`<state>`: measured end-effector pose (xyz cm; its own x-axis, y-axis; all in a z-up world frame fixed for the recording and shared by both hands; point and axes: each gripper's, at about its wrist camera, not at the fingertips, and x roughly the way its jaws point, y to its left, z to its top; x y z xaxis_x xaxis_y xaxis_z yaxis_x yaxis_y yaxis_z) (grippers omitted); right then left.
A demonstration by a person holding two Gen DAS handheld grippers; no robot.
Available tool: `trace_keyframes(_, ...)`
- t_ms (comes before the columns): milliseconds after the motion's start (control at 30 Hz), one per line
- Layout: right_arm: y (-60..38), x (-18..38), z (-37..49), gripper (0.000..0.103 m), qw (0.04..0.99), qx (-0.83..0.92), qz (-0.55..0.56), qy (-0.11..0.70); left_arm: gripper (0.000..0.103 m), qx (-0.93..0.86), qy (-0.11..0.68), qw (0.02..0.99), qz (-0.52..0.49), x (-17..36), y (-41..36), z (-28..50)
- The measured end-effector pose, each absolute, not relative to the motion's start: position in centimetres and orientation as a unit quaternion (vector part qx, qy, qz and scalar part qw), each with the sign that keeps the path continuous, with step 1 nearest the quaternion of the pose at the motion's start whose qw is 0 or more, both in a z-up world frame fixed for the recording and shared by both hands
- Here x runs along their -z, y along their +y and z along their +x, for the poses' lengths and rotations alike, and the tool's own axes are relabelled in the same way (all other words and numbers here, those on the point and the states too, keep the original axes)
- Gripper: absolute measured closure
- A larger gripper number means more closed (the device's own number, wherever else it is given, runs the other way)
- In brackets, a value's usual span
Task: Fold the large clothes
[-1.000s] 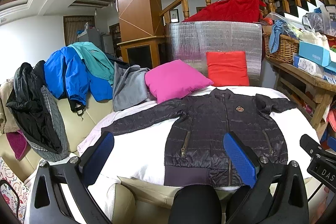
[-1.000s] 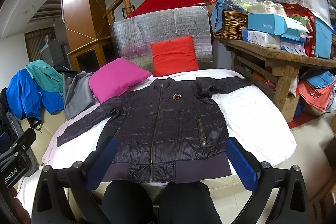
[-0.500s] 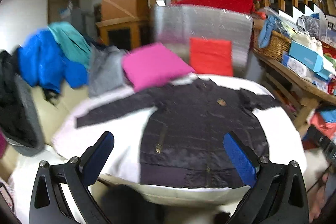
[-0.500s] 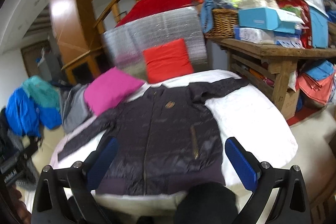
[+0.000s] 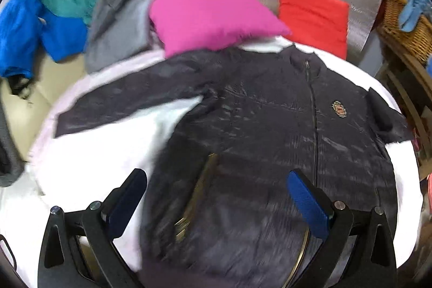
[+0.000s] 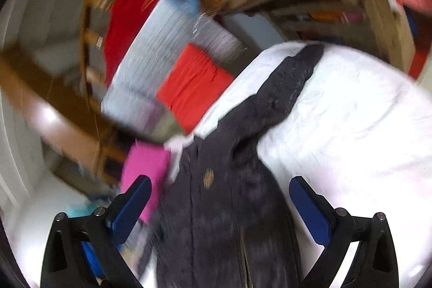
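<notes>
The dark jacket (image 5: 270, 131) lies flat and zipped on the white-covered bed (image 5: 89, 153), both sleeves spread out — no fold looks made yet, so the whole task remains; the left gripper (image 5: 216, 196) hangs over its hem, fingers spread wide and empty; the right gripper (image 6: 220, 203), tilted and blurred, is likewise released above the jacket's chest.
</notes>
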<state>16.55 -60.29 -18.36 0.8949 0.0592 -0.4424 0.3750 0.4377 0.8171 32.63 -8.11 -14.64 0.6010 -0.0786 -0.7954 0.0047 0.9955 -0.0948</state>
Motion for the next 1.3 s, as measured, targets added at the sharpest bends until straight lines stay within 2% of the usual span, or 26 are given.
trace_keyframes(100, -65.3, 22.5, 21.0, 0.001, 0.787, 0.092, 0.585, 0.173, 0.0, 0.029, 0.443, 0.895, -0.05, 16.9, -10.1, 36.8)
trace_keyframes(200, -69.0, 26.0, 24.3, 0.008, 0.758, 0.107, 0.622, 0.163, 0.0, 0.02, 0.432, 0.901, -0.028, 18.4, -12.1, 39.7)
trace_keyframes(467, -77.6, 29.8, 32.7, 0.029, 0.742, 0.225, 0.598, 0.204, 0.0, 0.001, 0.397, 0.918, 0.003, 19.7, -13.1, 43.7)
trace_keyframes(500, -78.2, 29.8, 33.4, 0.033, 0.741, 0.237, 0.594, 0.204, 0.0, -0.006, 0.391, 0.92, 0.009, 19.7, -13.2, 43.9)
trace_keyframes(533, -78.7, 29.8, 34.2, 0.043, 0.742, 0.248, 0.587, 0.208, 0.0, -0.011, 0.387, 0.922, 0.017, 19.6, -13.4, 44.0)
trace_keyframes(600, -79.1, 29.5, 35.8, 0.051, 0.743, 0.268, 0.572, 0.222, 0.0, -0.007, 0.382, 0.924, 0.027, 19.6, -13.8, 44.0)
trace_keyframes(633, -79.1, 29.4, 36.3, 0.063, 0.746, 0.272, 0.565, 0.225, 0.0, -0.008, 0.38, 0.924, 0.03, 19.6, -13.9, 44.0)
trace_keyframes(667, -79.1, 29.3, 37.0, 0.079, 0.75, 0.266, 0.561, 0.229, 0.0, -0.009, 0.379, 0.925, 0.033, 19.6, -14.1, 44.0)
trace_keyframes(700, -79.0, 29.1, 37.3, 0.083, 0.751, 0.258, 0.563, 0.229, 0.0, -0.009, 0.379, 0.925, 0.036, 19.7, -14.2, 44.0)
trace_keyframes(800, -77.5, 27.4, 36.8, 0.086, 0.782, 0.239, 0.539, 0.202, 0.0, -0.02, 0.382, 0.923, 0.046, 20.2, -13.9, 44.0)
trace_keyframes(1000, -70.1, 20.0, 36.5, 0.088, 0.849, 0.171, 0.469, 0.175, 0.0, -0.049, 0.375, 0.925, 0.025, 20.0, -12.0, 44.0)
trace_keyframes(1167, -61.1, 14.5, 36.0, 0.088, 0.882, 0.092, 0.425, 0.179, 0.0, -0.055, 0.369, 0.928, -0.006, 18.8, -10.1, 43.7)
trace_keyframes(1300, -53.3, 12.4, 37.3, 0.088, 0.891, 0.034, 0.408, 0.199, 0.0, -0.067, 0.355, 0.932, -0.017, 17.9, -8.1, 43.3)
